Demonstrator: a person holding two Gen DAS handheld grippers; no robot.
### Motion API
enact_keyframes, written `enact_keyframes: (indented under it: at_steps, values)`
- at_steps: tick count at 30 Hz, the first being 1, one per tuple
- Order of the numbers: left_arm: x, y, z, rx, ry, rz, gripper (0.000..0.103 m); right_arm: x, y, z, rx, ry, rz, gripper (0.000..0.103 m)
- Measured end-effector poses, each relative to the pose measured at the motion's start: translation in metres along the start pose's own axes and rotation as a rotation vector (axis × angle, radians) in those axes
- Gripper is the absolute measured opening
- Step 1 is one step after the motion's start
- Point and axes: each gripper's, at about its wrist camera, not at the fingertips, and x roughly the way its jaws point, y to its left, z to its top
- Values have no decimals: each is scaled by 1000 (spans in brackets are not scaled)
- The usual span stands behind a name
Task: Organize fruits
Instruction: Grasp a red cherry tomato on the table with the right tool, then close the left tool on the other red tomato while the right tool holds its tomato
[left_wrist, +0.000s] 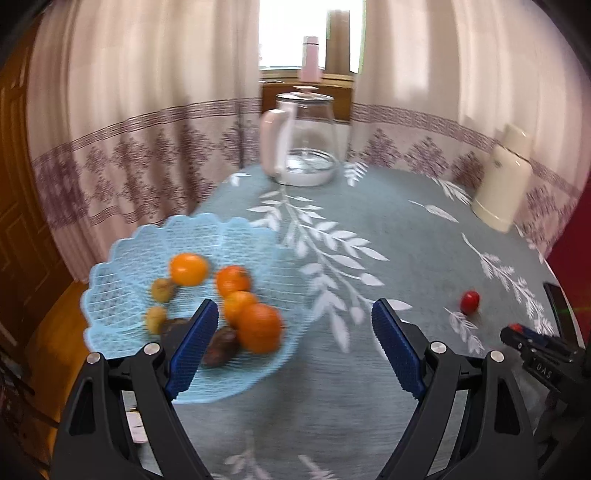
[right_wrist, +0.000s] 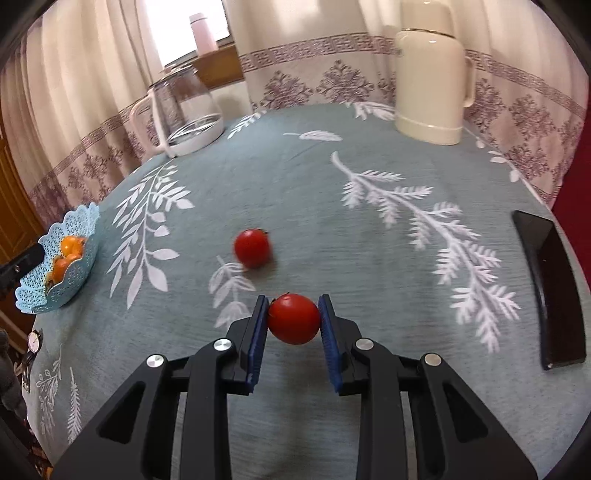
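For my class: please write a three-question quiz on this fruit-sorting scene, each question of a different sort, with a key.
1. True or false: the right gripper is shut on a red tomato.
2. Where do the oranges lie? A) in the blue basket B) on the tablecloth C) in the glass kettle
3. Fill in: the left gripper is ____ and holds nothing.

Key: 1 true; 2 A; 3 open. A second tomato lies loose on the cloth.

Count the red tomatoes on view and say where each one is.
2. One tomato is clamped in the right hand-held gripper; the other tomato lies loose on the tablecloth just beyond it. More may be hidden.
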Motion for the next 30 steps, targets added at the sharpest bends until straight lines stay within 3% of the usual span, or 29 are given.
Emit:
enact_keyframes:
  at_steps: [10, 16, 18, 22, 27, 30]
  values:
    - [35, -87, 0, 129, 64, -188, 86, 2, -24, 0, 84, -10, 12, 28]
    - [64, -129, -1, 171, 118, -283, 79, 1, -32, -2, 124, -20, 28, 28]
    - [70, -136, -1, 177, 126, -304, 76, 2, -35, -2, 141, -17, 28, 28]
    - [92, -151, -1, 194, 187, -347, 59, 3, -39, -3, 166, -16, 34, 28]
    - [106, -162, -1, 205, 212, -382, 54, 4, -38, -4, 162, -16, 39, 28]
    - [116, -168, -3, 204, 237, -405, 45, 4, -39, -4, 165, -14, 44, 28]
